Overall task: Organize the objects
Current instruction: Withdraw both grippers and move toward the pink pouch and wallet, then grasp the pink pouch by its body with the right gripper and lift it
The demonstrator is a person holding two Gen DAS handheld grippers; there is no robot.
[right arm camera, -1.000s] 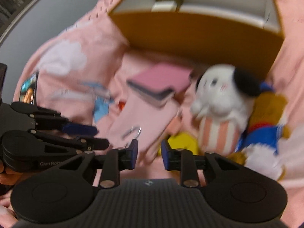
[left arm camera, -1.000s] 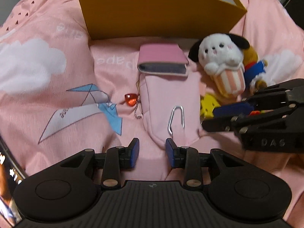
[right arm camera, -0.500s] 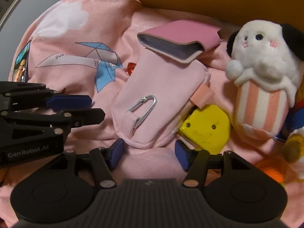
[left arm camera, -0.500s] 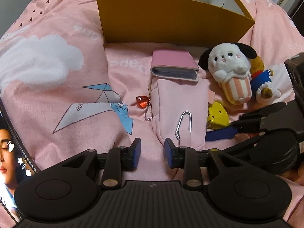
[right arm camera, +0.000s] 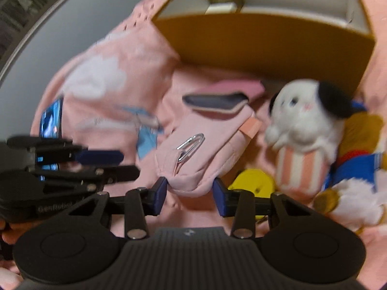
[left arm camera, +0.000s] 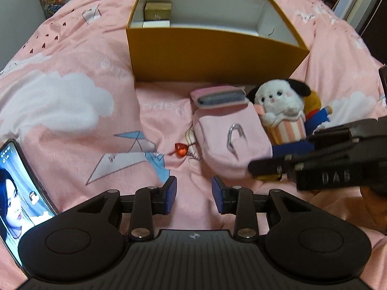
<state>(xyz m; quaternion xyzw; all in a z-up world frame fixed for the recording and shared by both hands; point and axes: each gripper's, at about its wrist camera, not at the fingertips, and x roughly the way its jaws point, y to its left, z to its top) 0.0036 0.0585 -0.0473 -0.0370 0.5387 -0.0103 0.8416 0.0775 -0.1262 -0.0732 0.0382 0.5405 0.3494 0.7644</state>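
A pink pouch with a silver carabiner lies on the pink bedspread; its near end sits between the fingers of my right gripper, which is shut on it, and it shows in the right wrist view. A pink card holder lies at its far end. A white plush dog and a blue-and-white plush lie to the right, with a yellow toy beside the pouch. My left gripper is open and empty, near the pouch's lower left. An orange box stands behind.
A phone with a lit screen lies at the left. A red heart charm on a chain lies left of the pouch. Small boxes sit in the orange box's far left corner. A grey wall borders the bed's left.
My right gripper has narrowed its fingers onto the pouch's near end and lifted it. My left gripper has drawn back, still open.
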